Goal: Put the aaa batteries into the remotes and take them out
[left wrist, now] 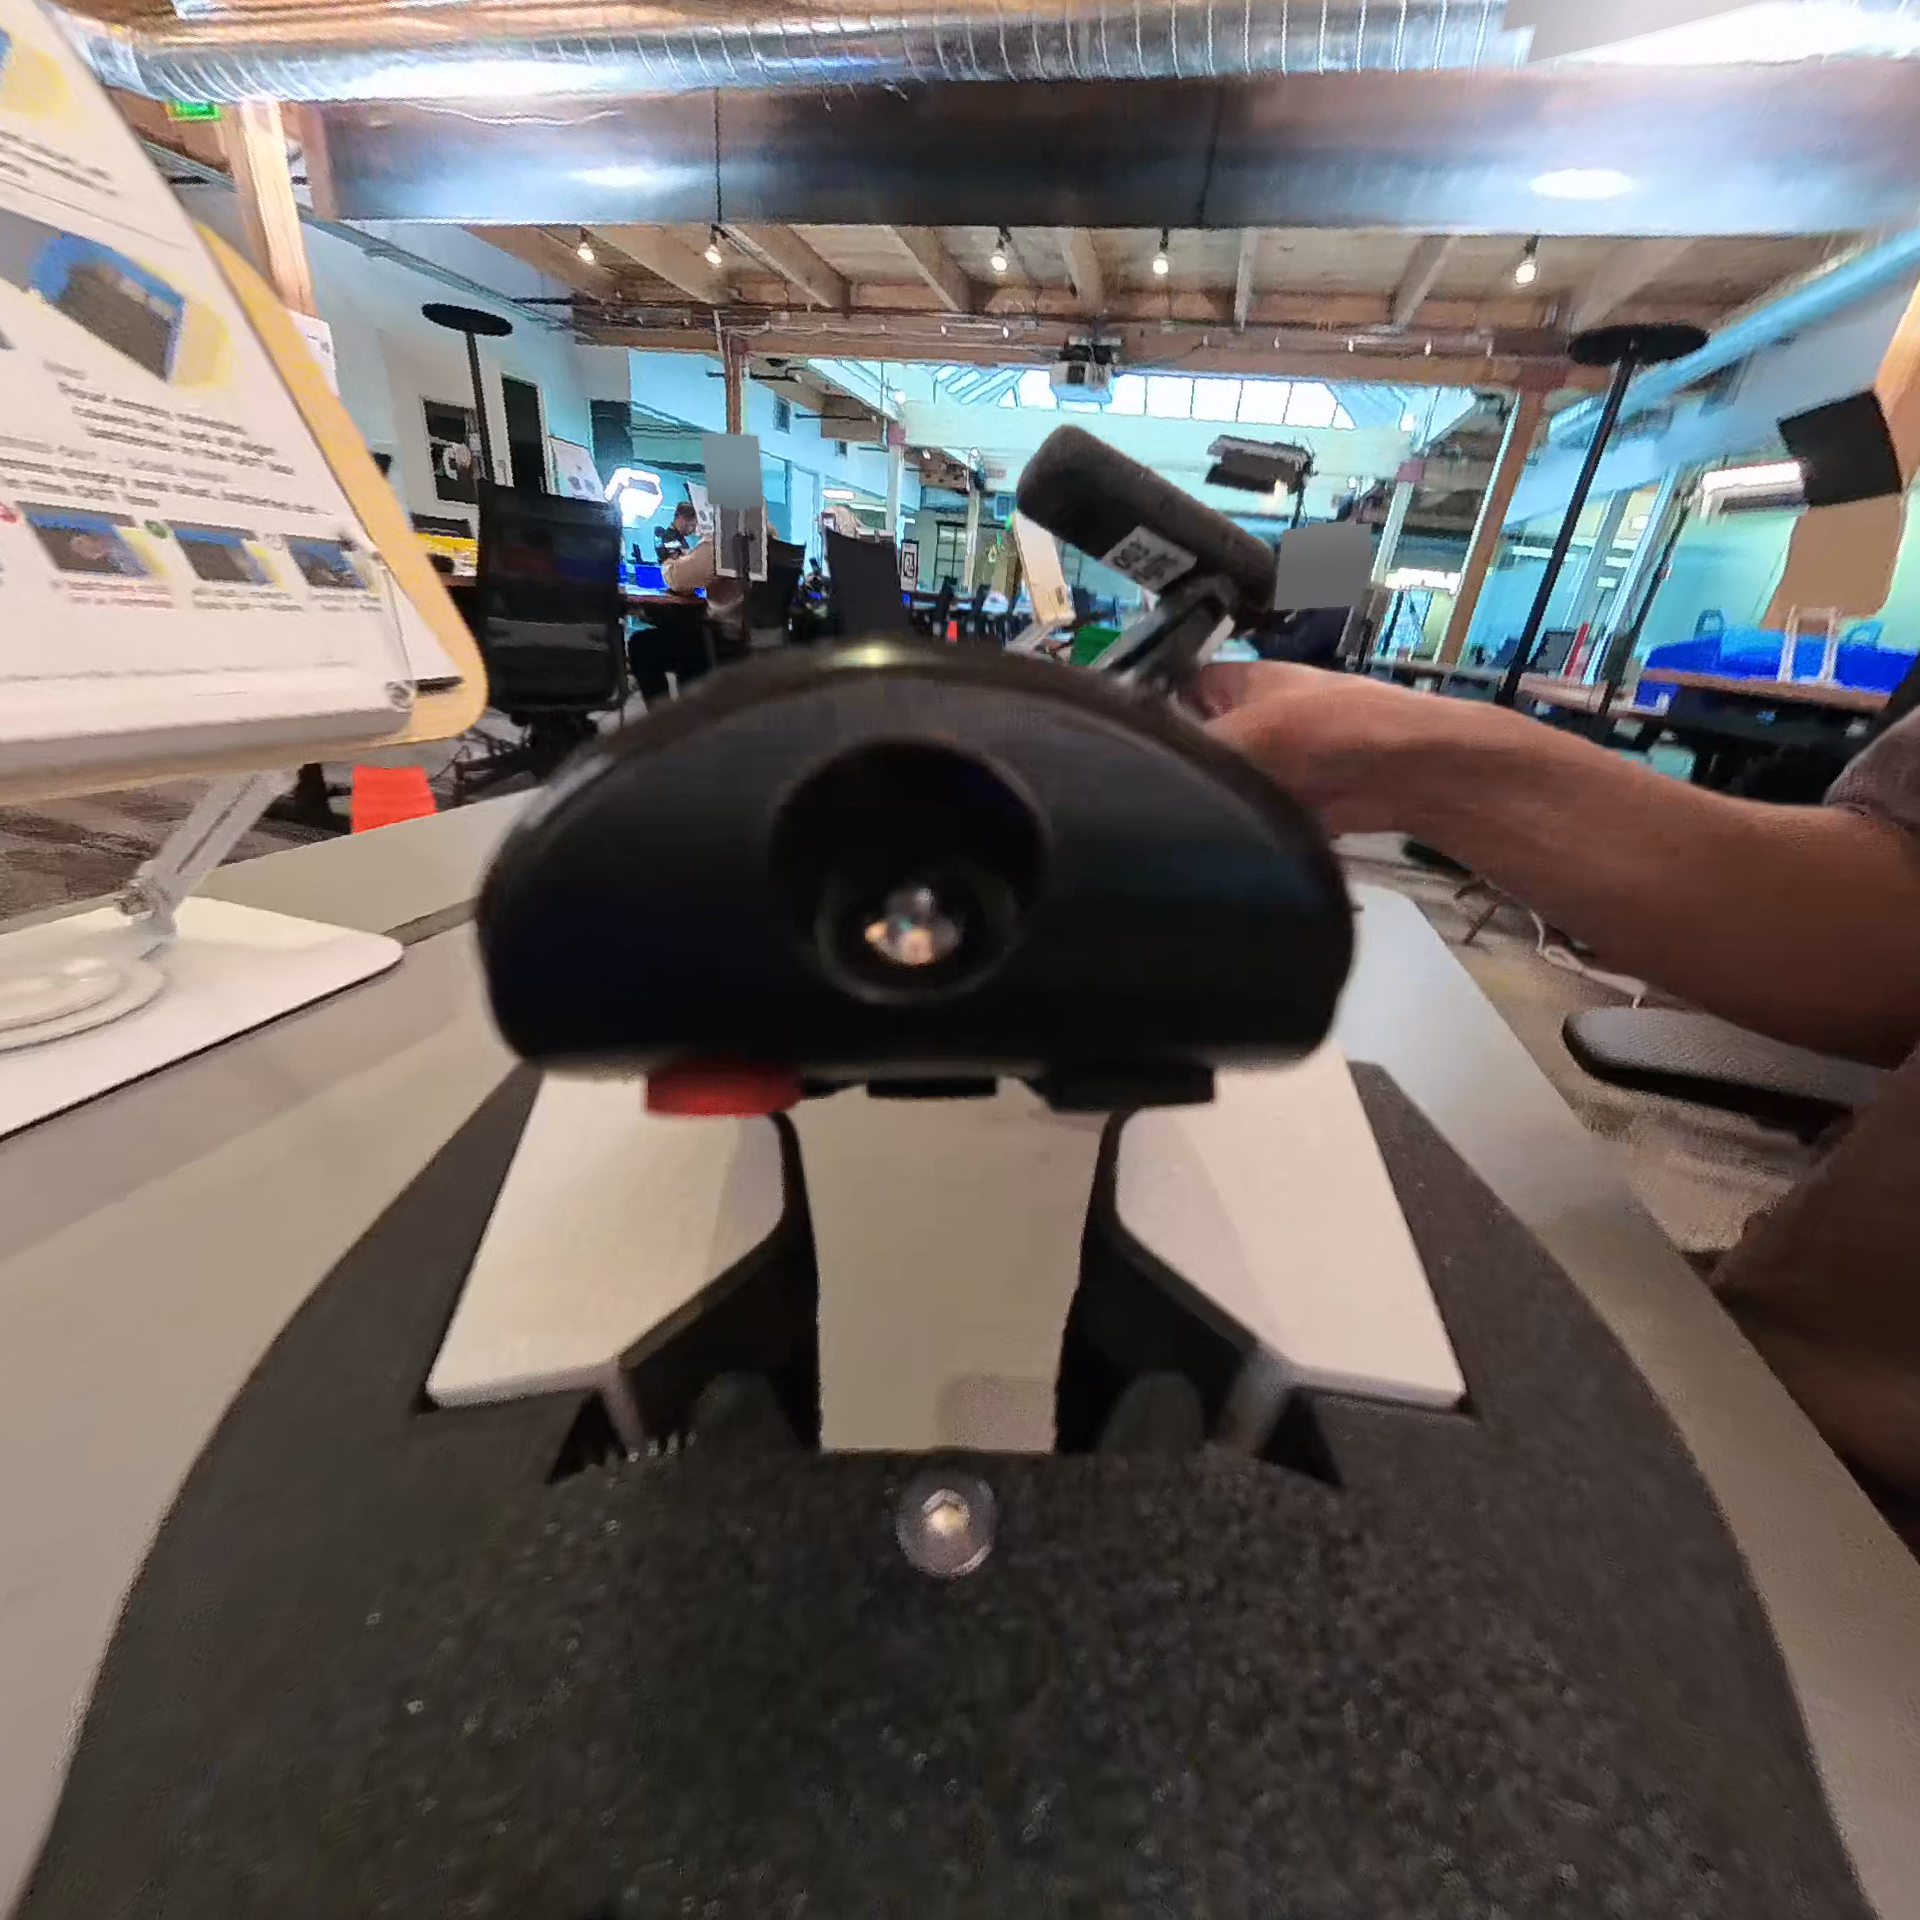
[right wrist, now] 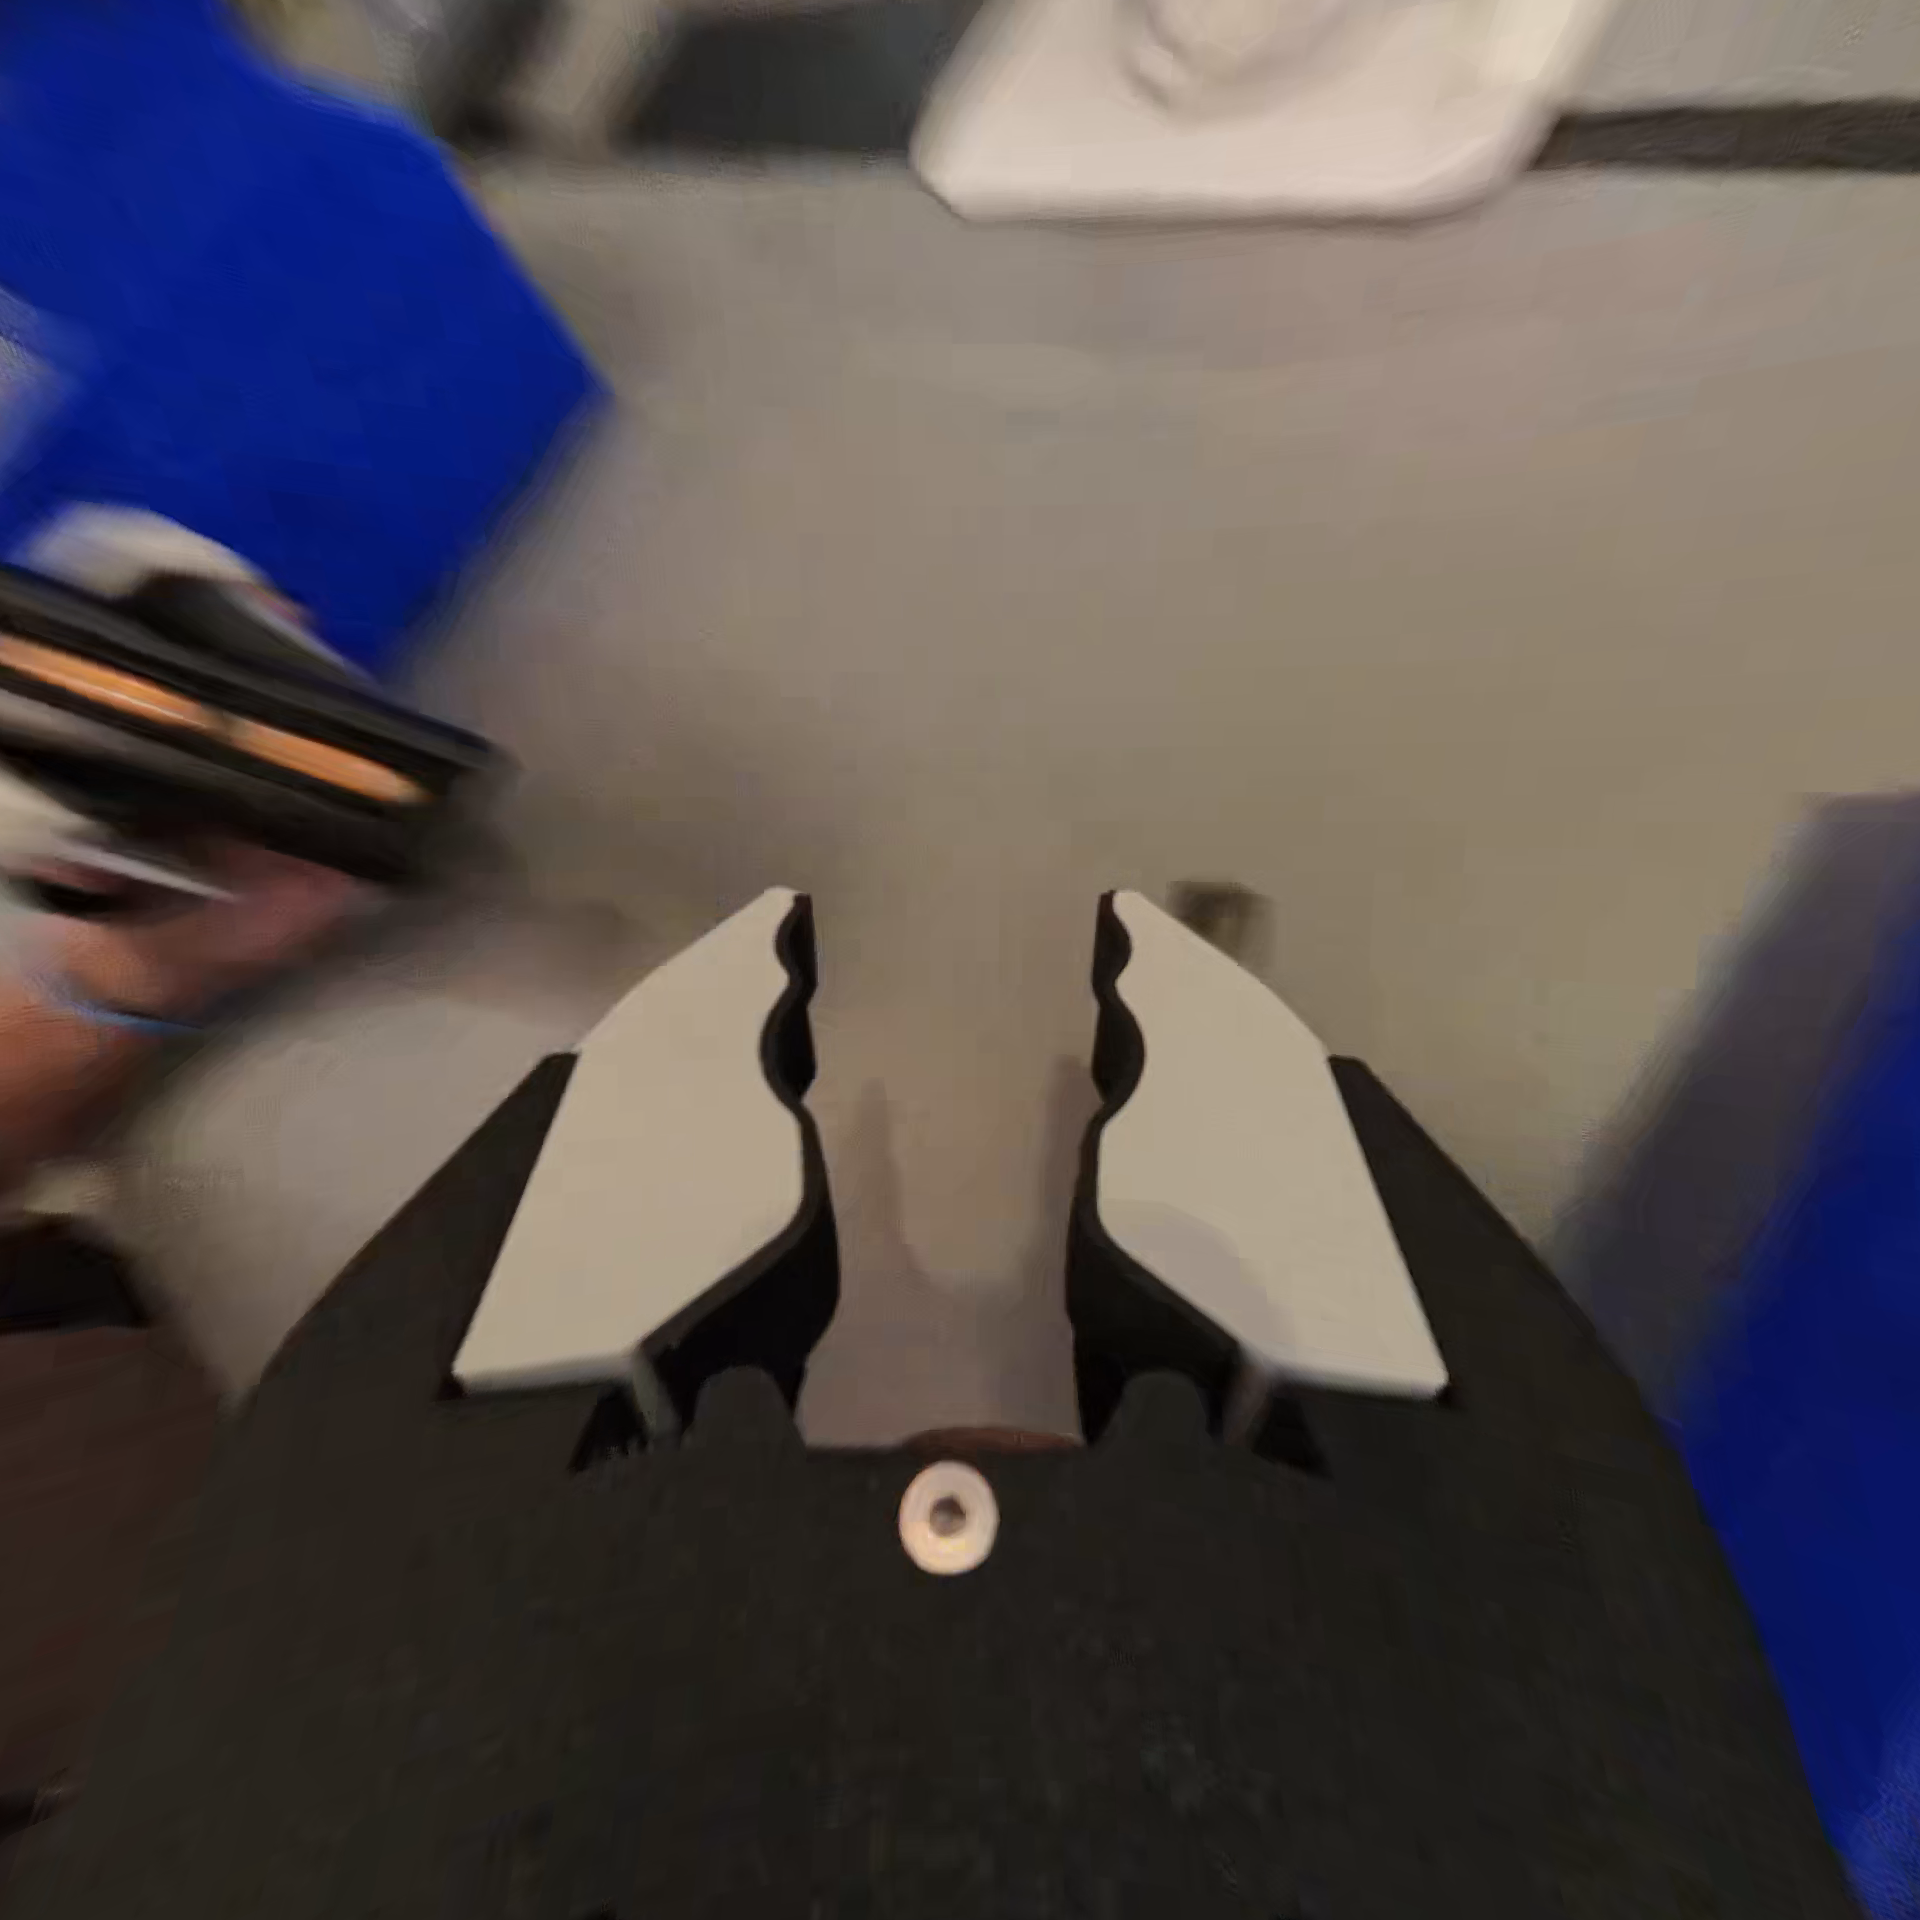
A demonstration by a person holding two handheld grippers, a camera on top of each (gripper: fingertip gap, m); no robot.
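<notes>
My left gripper [left wrist: 945, 1101] holds a black remote [left wrist: 914, 883] end-on to the camera, with its lens end towards me and a red button on its underside. The remote hides the fingertips. In the right wrist view the remote [right wrist: 239, 727] is a blurred dark bar at the left with a copper-coloured stripe along it. My right gripper [right wrist: 951, 914] is open and empty over the grey table [right wrist: 1039, 520]. A small blurred dark thing [right wrist: 1216, 914] lies just past its right fingertip. In the left wrist view a hand [left wrist: 1403, 769] holds the right gripper behind the remote.
A printed sheet on a white stand [left wrist: 156, 416] is at the table's left; its base [right wrist: 1247, 114] is ahead of the right gripper. Blurred blue shapes sit at the left [right wrist: 260, 312] and right [right wrist: 1787, 1195]. A chair armrest [left wrist: 1714, 1060] is off the table's right edge. The gap from one gripper's tips to the other's is roughly 20 centimetres. The small blurred dark thing [right wrist: 1216, 914] is closer to my right gripper, around 9 centimetres from its tips; the left tips are 25 centimetres off.
</notes>
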